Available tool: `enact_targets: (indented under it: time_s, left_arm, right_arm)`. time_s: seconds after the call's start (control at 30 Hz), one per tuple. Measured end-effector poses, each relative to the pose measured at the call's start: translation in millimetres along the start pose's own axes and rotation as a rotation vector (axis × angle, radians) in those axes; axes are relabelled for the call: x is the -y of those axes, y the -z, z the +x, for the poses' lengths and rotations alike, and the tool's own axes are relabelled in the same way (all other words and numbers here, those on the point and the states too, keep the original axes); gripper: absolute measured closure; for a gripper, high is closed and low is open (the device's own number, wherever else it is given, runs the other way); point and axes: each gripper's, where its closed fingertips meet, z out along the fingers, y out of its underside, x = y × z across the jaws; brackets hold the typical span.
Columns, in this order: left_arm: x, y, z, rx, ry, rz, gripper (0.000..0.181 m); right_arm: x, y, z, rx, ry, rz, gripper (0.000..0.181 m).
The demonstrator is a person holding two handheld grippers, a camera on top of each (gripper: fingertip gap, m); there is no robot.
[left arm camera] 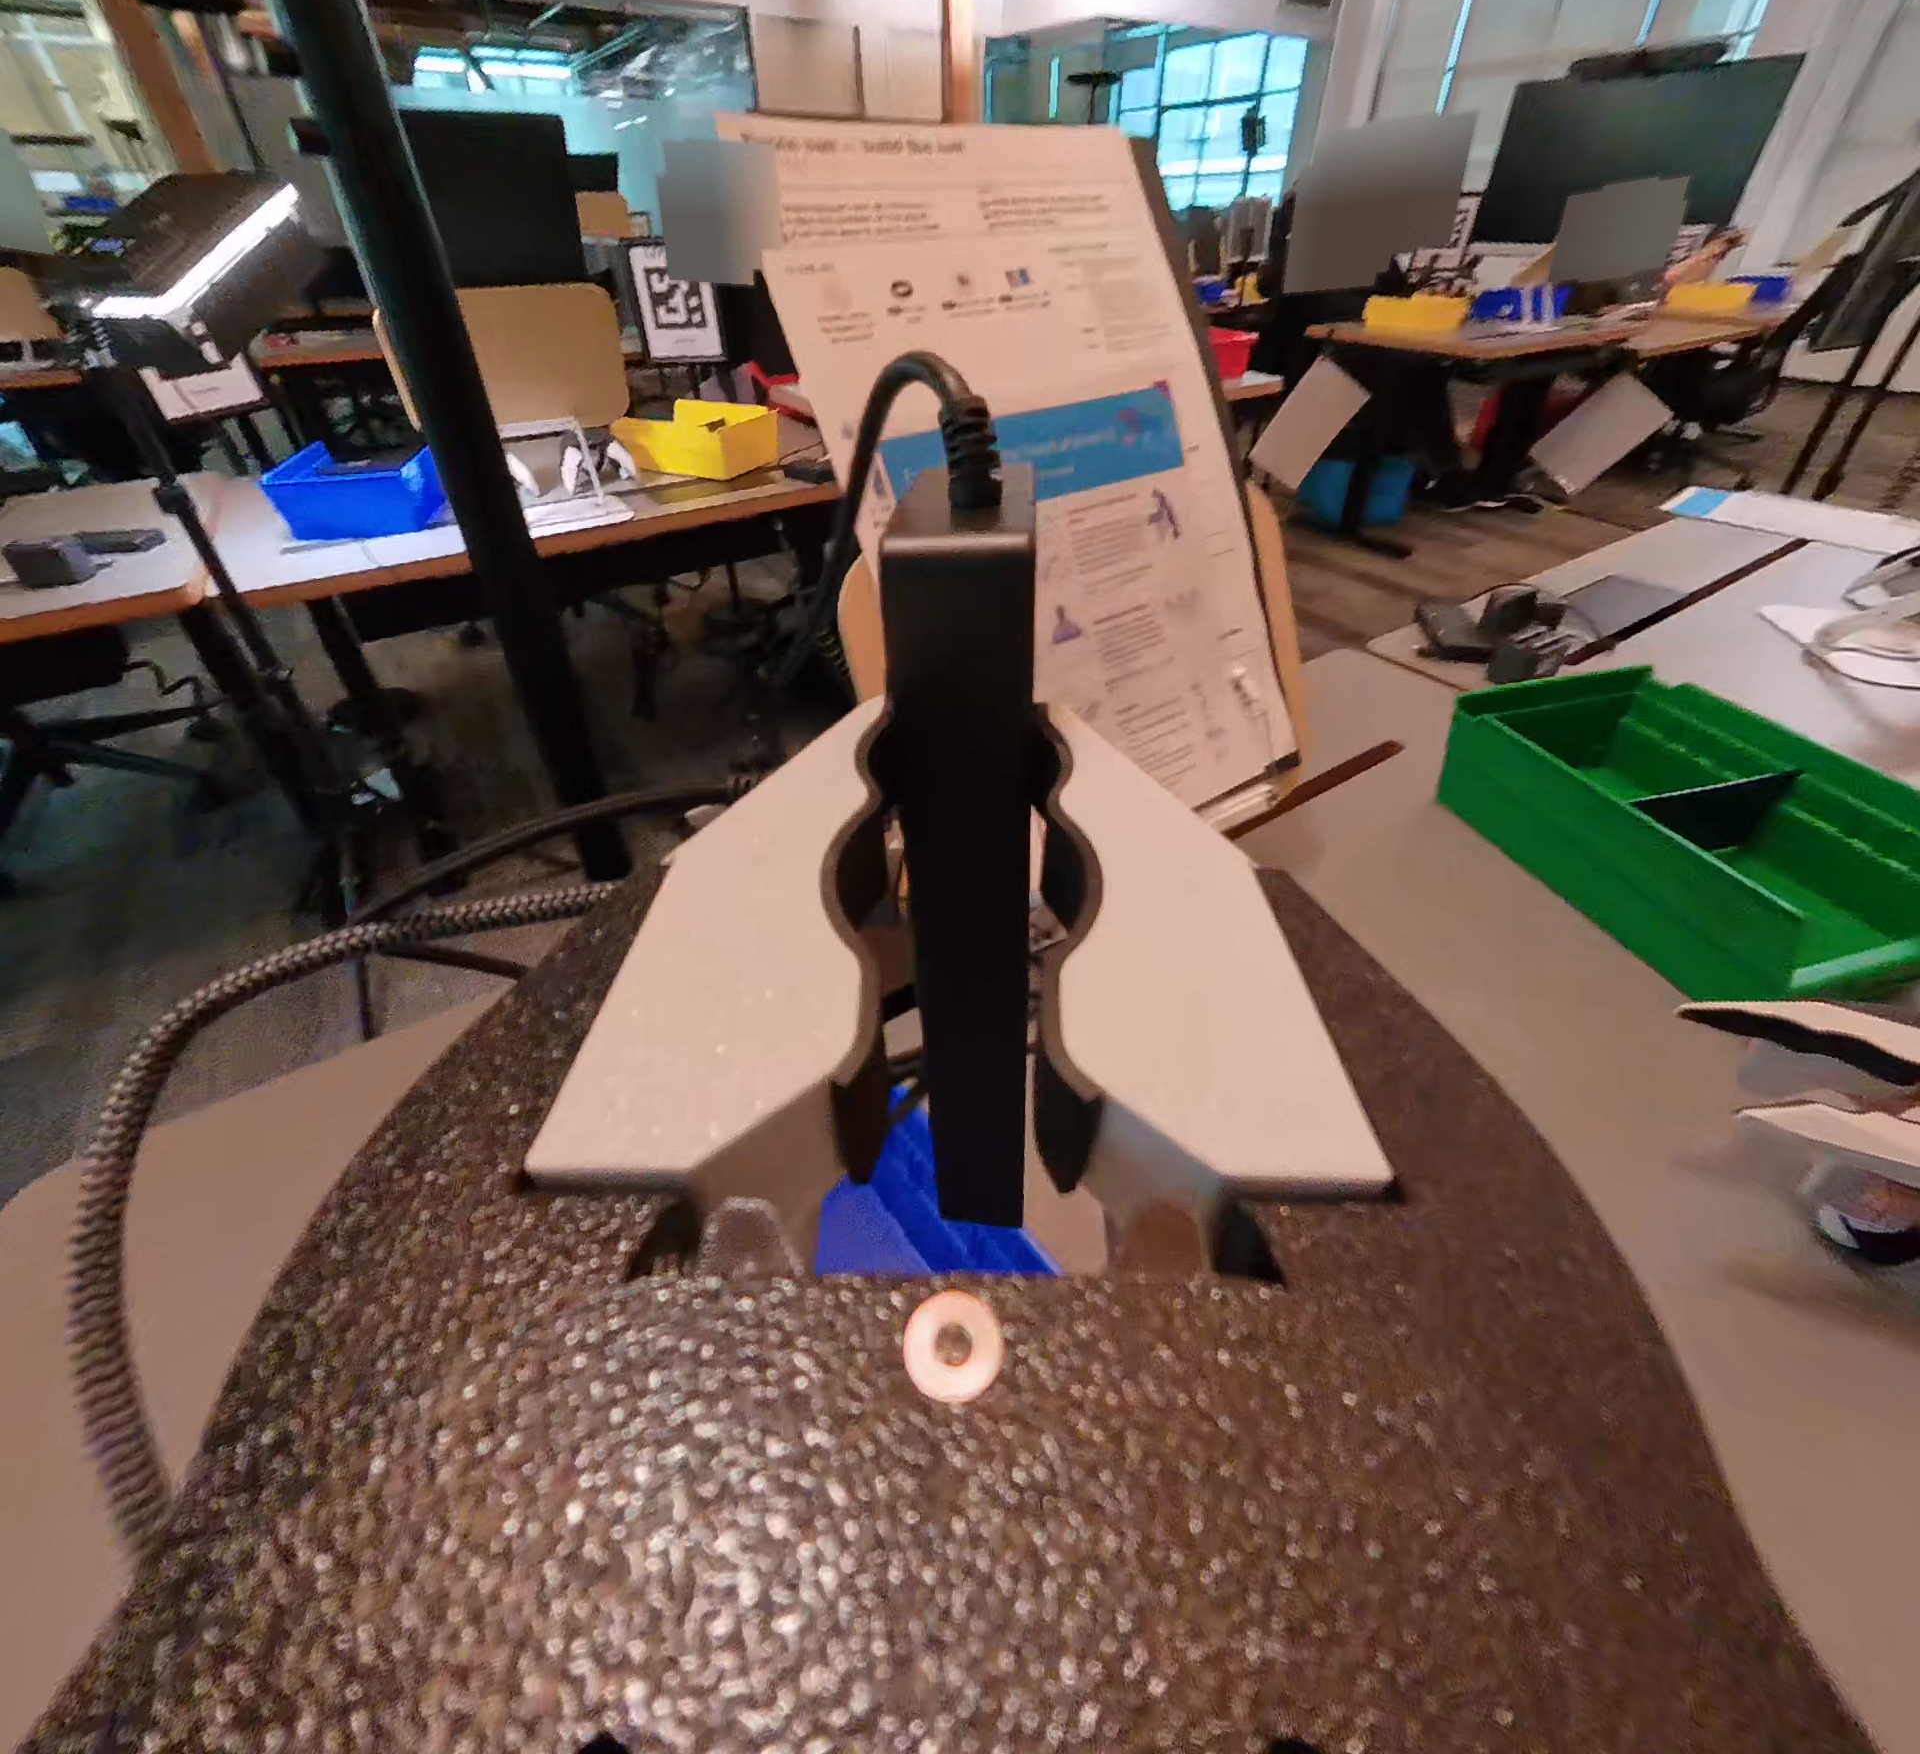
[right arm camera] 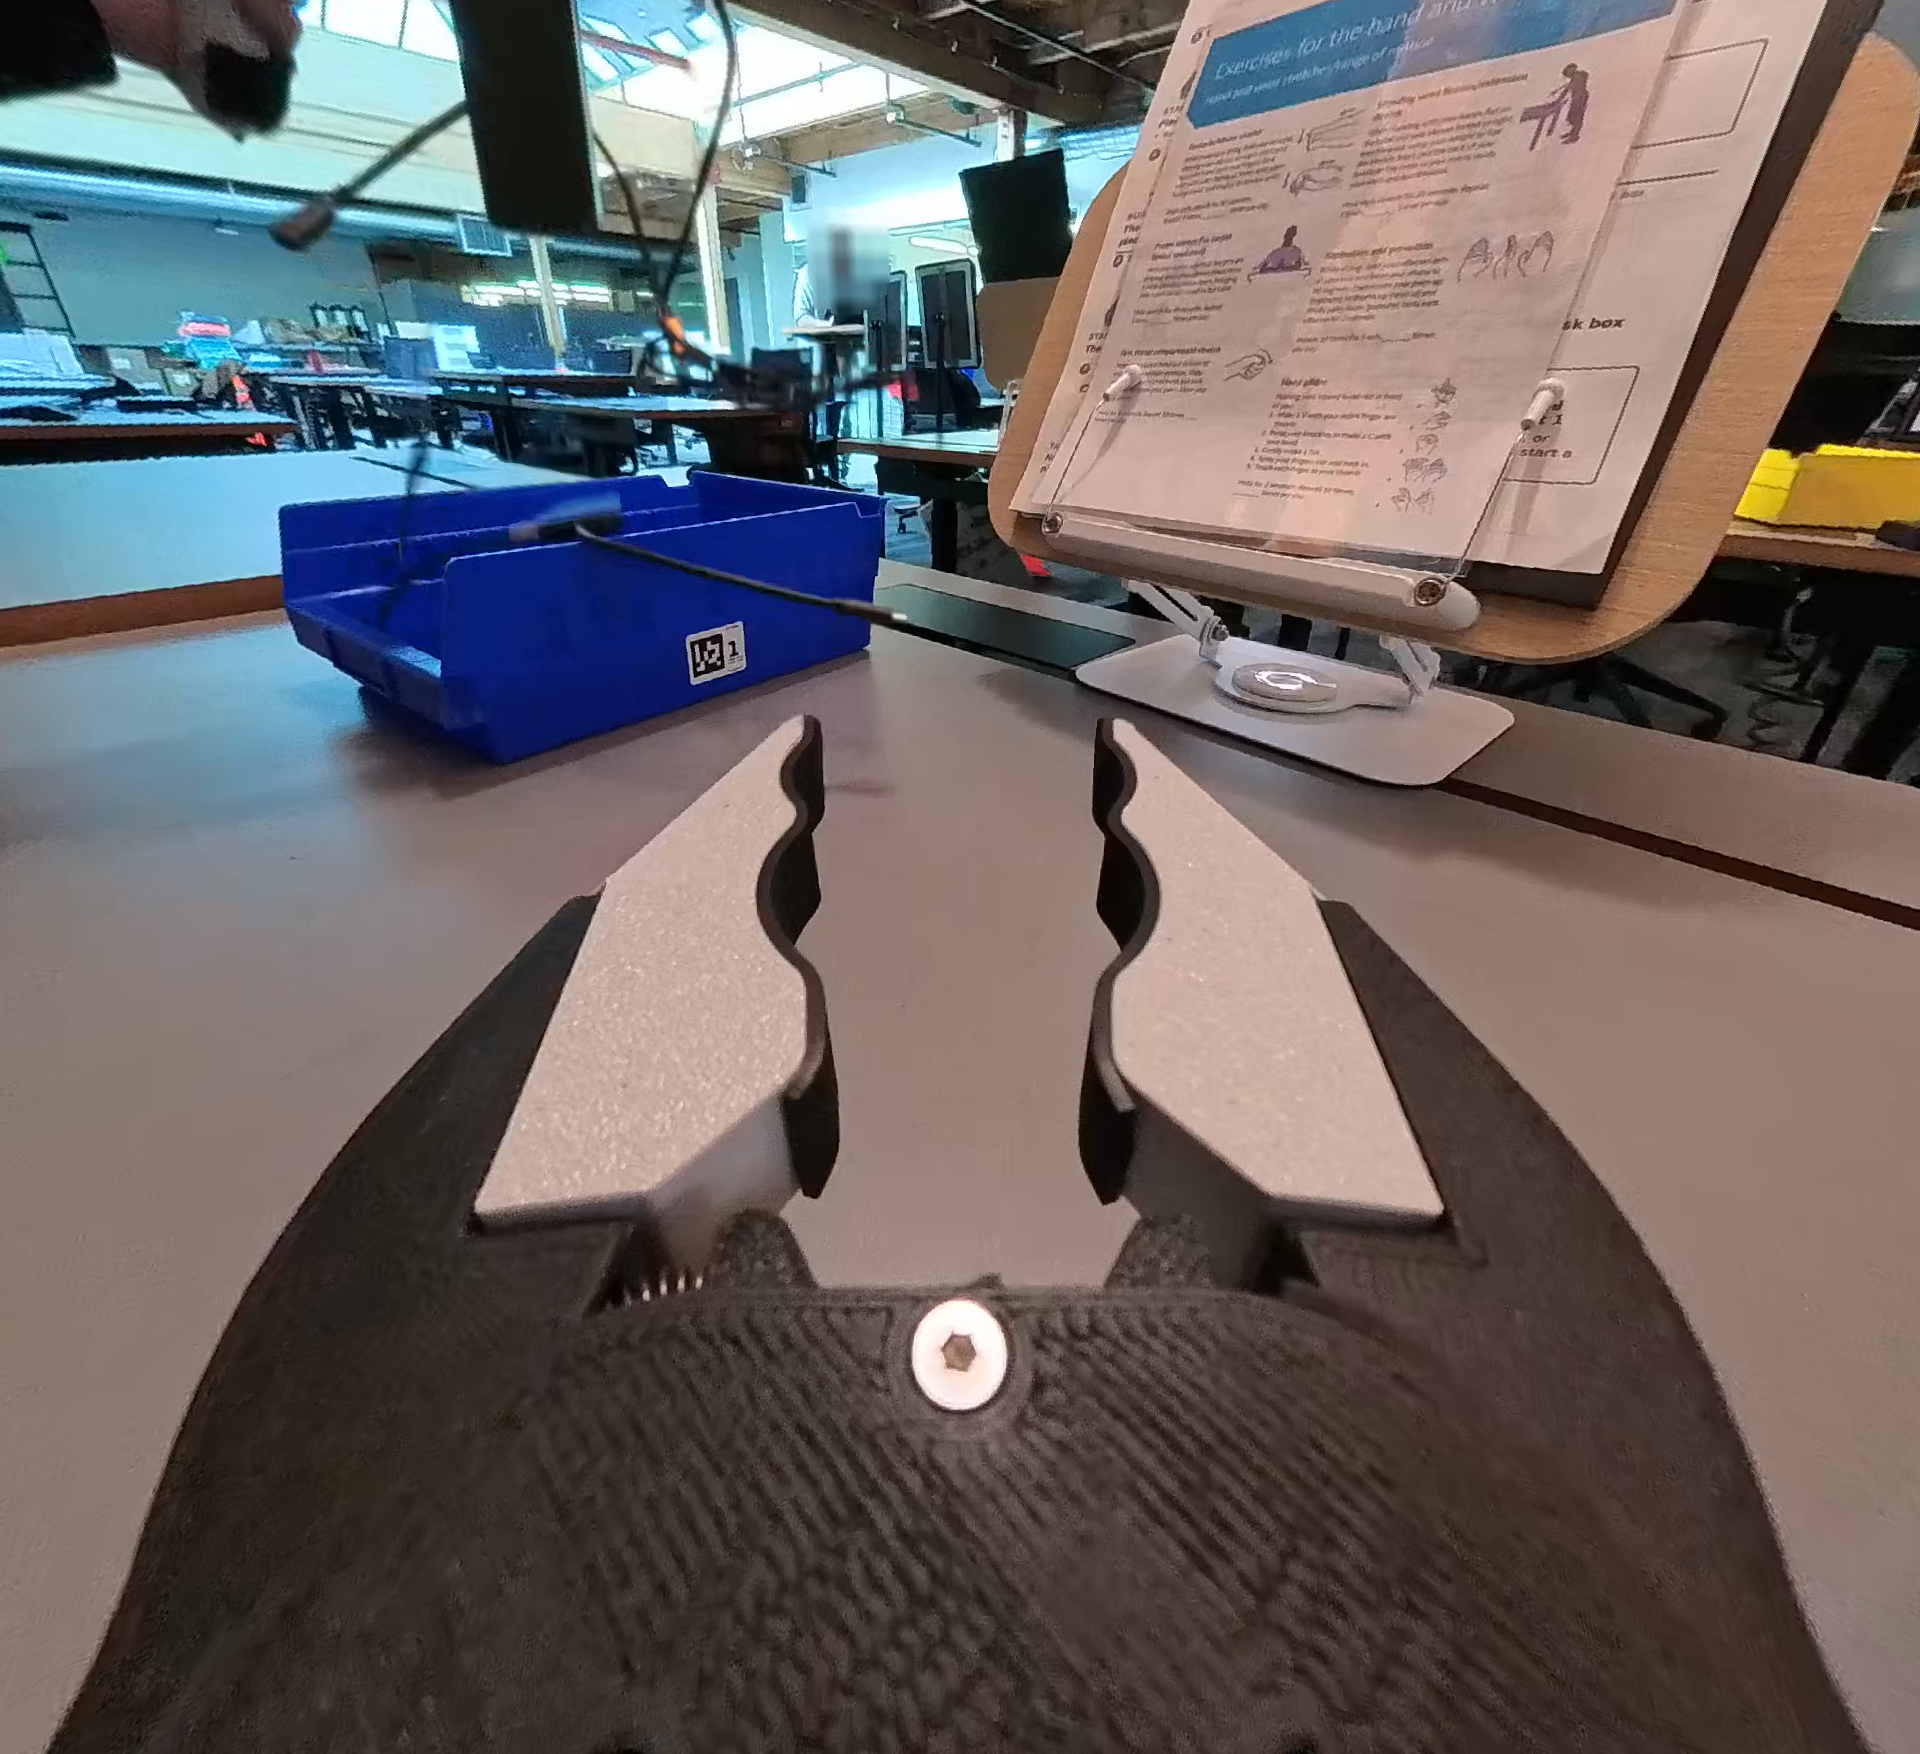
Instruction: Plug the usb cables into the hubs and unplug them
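My left gripper [left arm camera: 961, 738] is shut on a long black USB hub [left arm camera: 961, 821], held raised with its black cable [left arm camera: 883, 416] curving off the far end. The same hub [right arm camera: 514, 31] shows high up at the top left of the right wrist view, with thin black cables [right arm camera: 675, 177] hanging from it toward the blue bin [right arm camera: 582, 624]. One cable with a plug end [right arm camera: 566, 528] lies across the bin's rim. My right gripper [right arm camera: 956, 759] is open and empty, low over the grey table [right arm camera: 935, 873], in front of the bin.
A document stand with printed sheets [right arm camera: 1403, 250] rises at the right on a metal base [right arm camera: 1299, 707]. A green divided tray [left arm camera: 1704, 821] sits on the table to the right. A black pole [left arm camera: 416, 354] stands at the left. Other desks with bins fill the room behind.
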Motion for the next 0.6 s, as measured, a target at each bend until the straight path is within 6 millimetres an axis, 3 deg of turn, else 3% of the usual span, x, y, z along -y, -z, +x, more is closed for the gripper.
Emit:
enact_targets:
  time_s: [0.2, 0.33, 0.5, 0.6]
  left_arm:
    - [-26.3, -5.3, -3.7, 0.045, -0.023, -0.061, 0.159]
    - [-12.2, -6.1, 12.2, -0.003, -0.033, 0.006, 0.16]
    - [23.0, -6.4, 78.2, -0.197, -0.074, 0.093, 0.159]
    - [45.2, -2.7, 134.1, -0.362, -0.085, 0.165, 0.159]
  right_arm:
    - [-0.6, -1.0, 0.2, 0.007, -0.012, -0.005, 0.131]
    - [-0.8, -1.3, -0.3, 0.008, -0.008, -0.006, 0.131]
    - [1.8, -1.7, -2.6, 0.022, 0.009, 0.0, 0.125]
    - [31.1, 1.1, -8.3, 0.036, -0.015, 0.08, 0.115]
